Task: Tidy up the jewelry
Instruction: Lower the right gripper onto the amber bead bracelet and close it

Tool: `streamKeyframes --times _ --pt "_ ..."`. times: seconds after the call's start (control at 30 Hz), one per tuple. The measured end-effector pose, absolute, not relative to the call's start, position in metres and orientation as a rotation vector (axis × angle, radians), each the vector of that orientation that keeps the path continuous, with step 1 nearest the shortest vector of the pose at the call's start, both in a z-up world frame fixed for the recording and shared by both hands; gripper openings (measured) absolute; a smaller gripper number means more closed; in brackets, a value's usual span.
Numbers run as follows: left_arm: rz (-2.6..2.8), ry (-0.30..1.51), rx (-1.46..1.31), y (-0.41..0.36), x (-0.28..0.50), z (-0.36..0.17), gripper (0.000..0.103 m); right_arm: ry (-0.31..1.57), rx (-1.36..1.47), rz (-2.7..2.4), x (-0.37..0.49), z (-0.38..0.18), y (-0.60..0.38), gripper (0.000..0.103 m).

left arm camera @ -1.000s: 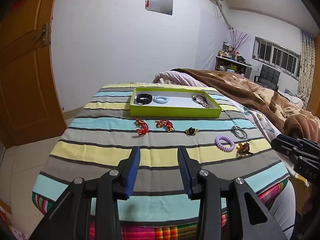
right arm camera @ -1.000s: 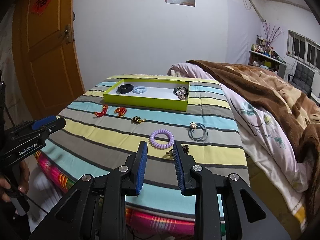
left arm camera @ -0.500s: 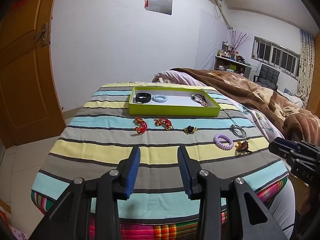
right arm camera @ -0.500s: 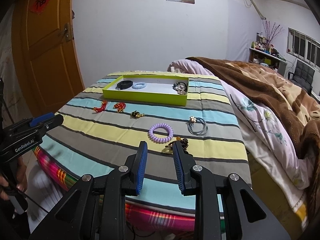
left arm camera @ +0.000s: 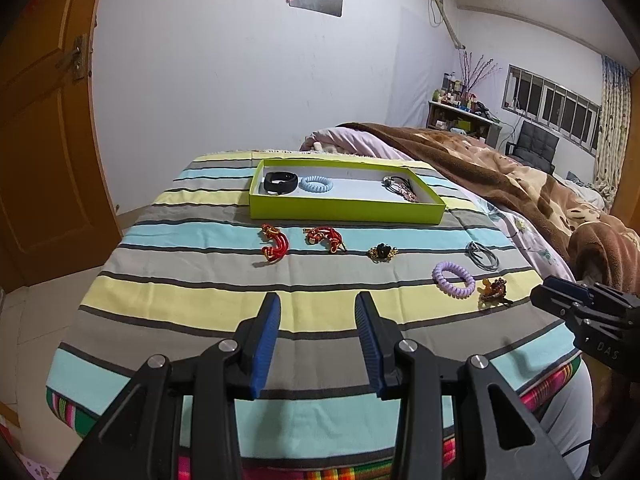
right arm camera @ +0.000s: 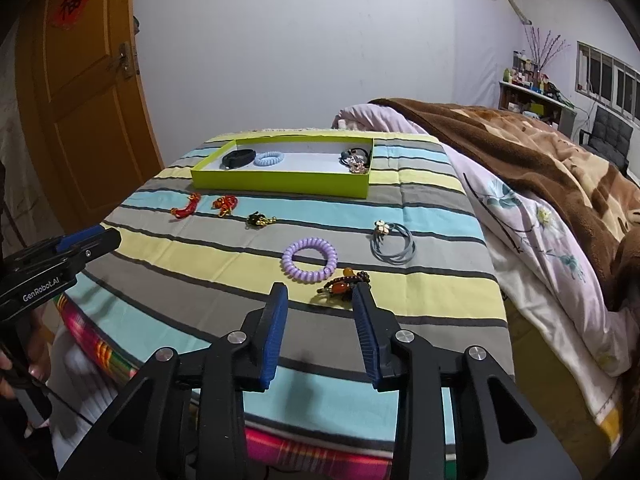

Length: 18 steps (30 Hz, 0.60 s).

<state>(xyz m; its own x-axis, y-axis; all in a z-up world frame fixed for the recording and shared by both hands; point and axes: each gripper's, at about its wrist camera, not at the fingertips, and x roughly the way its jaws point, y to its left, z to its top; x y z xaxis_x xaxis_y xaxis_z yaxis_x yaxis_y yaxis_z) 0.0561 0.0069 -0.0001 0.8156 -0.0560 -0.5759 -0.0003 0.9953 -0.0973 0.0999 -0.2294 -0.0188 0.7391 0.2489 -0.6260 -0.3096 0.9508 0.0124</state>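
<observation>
beaded charm partly behind fingers

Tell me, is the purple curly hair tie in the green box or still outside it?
Outside. The purple hair tie lies on the striped cloth, well in front of the green box.

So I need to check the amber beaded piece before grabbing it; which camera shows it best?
The right wrist view: the amber beaded piece lies close, just ahead of the open right hand-held gripper. The left wrist view shows it small, far right.
</observation>
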Motion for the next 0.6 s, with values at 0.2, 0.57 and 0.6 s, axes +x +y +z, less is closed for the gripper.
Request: streamKeyframes --times 0.2,0.57,0.6 --pt "-0.043 0.622 -0.096 0.004 0.067 -0.001 0.04 0.7 -0.09 0.297 0.12 -0.031 -0.232 0.035" --pt "-0.077 0.633 -0.095 -0.003 0.092 -0.003 0.041 0.75 -0.082 0.294 0.148 -0.051 -0.235 0.039" --pt "-0.081 0.635 -0.094 -0.005 0.095 -0.003 0.041 0.758 -0.079 0.298 0.15 -0.053 -0.235 0.039"
